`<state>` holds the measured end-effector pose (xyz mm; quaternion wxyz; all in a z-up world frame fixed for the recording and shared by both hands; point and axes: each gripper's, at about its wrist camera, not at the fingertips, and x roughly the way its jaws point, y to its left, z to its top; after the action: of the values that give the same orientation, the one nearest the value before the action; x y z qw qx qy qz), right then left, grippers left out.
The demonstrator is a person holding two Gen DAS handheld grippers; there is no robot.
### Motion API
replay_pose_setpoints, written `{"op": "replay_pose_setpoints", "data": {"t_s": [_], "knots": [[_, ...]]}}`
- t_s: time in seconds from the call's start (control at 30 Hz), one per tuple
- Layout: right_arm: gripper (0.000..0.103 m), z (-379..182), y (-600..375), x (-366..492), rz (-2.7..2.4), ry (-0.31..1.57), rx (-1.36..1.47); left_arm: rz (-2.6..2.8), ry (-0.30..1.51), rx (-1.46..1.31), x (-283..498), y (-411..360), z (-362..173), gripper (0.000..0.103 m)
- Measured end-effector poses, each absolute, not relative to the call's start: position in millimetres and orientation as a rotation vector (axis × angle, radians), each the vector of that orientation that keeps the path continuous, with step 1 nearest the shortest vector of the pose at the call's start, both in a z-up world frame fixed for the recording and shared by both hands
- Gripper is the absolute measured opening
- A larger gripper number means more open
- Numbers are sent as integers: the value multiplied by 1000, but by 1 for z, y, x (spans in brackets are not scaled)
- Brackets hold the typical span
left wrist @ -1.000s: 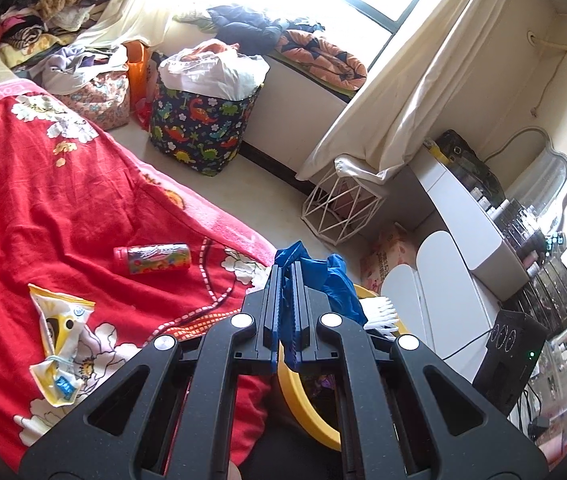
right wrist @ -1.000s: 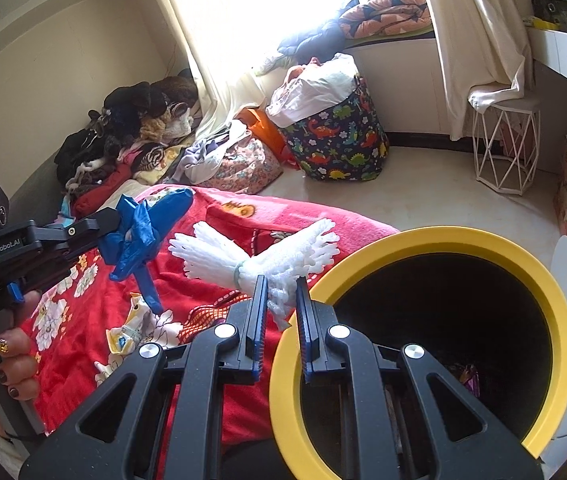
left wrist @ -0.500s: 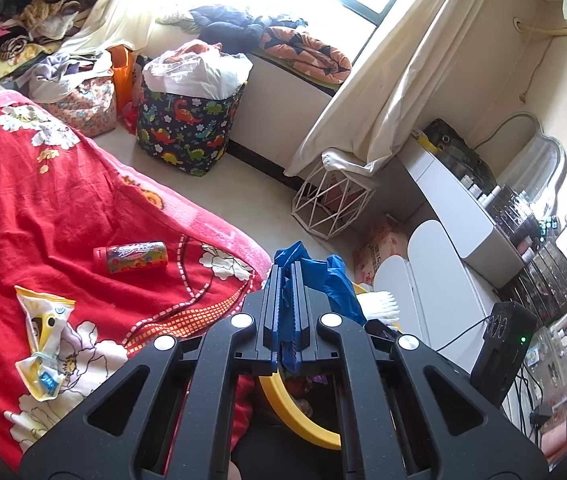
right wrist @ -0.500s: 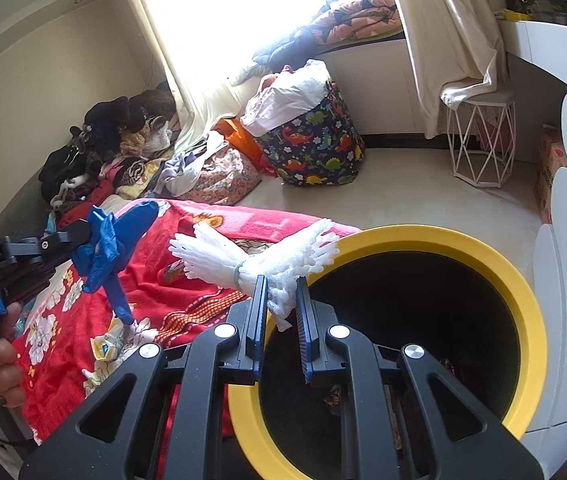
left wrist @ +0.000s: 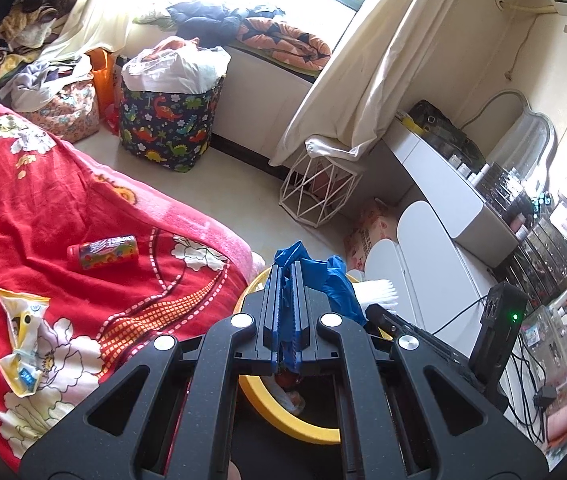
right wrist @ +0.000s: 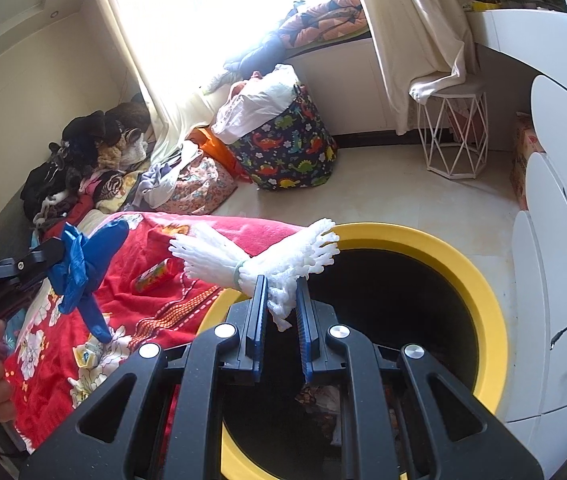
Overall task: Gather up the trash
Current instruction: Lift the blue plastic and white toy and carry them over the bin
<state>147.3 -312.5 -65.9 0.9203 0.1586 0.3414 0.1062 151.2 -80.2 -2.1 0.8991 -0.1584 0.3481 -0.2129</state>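
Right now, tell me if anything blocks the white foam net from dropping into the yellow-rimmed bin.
Nothing visible does. The right gripper holds the white foam net over the near rim of the yellow-rimmed bin, whose mouth is open below. The left gripper with its blue plastic bag is off to the side, over the red blanket.

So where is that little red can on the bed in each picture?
Left wrist view: the red can lies on the red blanket, left of the middle.
Right wrist view: the same can sits lower left of the middle, partly hidden behind the white foam netting.
Shared landmark: the dinosaur-print bag beyond the bed.
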Motion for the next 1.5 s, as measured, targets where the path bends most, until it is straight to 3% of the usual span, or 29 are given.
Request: {"op": "replay_pose_setpoints", "data": {"t_s": [1.5], "knots": [[14,-85,-376,140,48,712,386,-537,863,-166,141,-163,-50,2]]}}
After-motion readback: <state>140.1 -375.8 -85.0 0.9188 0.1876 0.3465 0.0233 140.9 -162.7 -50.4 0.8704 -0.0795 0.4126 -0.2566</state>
